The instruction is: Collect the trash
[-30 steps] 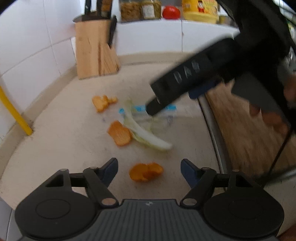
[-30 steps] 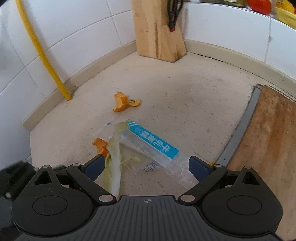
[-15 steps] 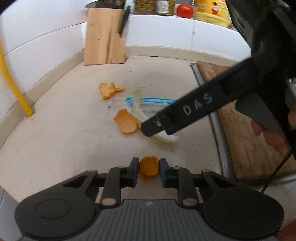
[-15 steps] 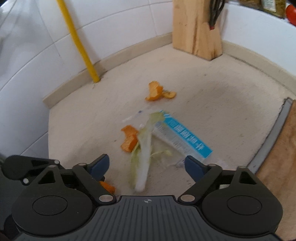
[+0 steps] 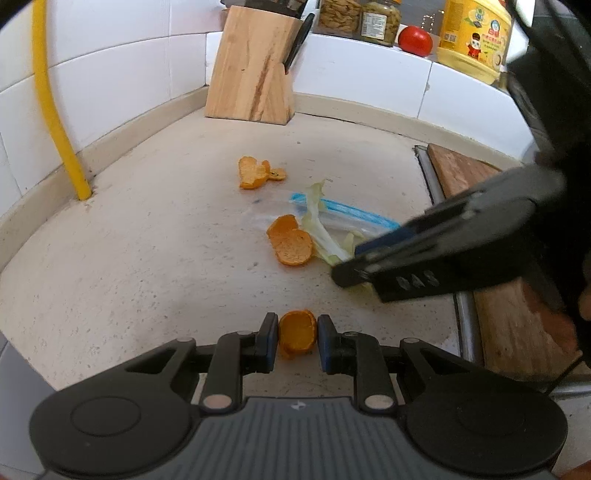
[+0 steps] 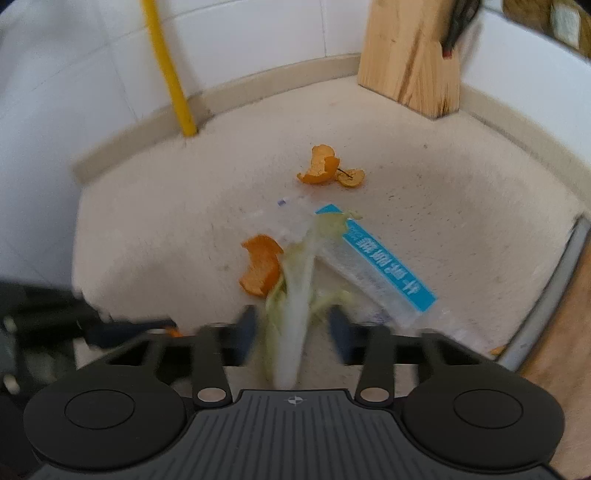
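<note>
On the pale countertop, far left, the left gripper has its pads clamped on a small orange peel. Moving right, two more peels and lie loose beside the clear wrapper. Right gripper is closing now, the cabbage leaf between its jaws, not yet pinched. Best to squeeze the firm white rib, then lift straight up. No bin in sight; jars stand on the ledge, their contents unclear.
</note>
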